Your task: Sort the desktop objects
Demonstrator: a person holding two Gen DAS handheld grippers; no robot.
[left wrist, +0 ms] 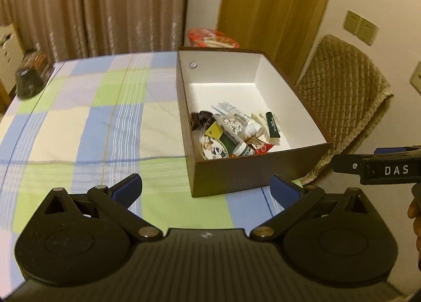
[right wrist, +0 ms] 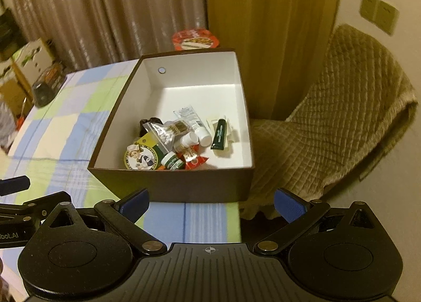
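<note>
Right wrist: box (right wrist: 171, 183) at tablecloth (right wrist: 65, 128) edge.

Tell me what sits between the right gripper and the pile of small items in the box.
Only the box's brown near wall and a strip of checked tablecloth separate the open right gripper from the pile, as the right wrist view shows.

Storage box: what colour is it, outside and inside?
The box is dark brown outside, white inside; the right wrist view shows it best.

Home room, curtains (left wrist: 92, 4), checked tablecloth (left wrist: 79, 123), padded chair (right wrist: 342, 117)
</note>
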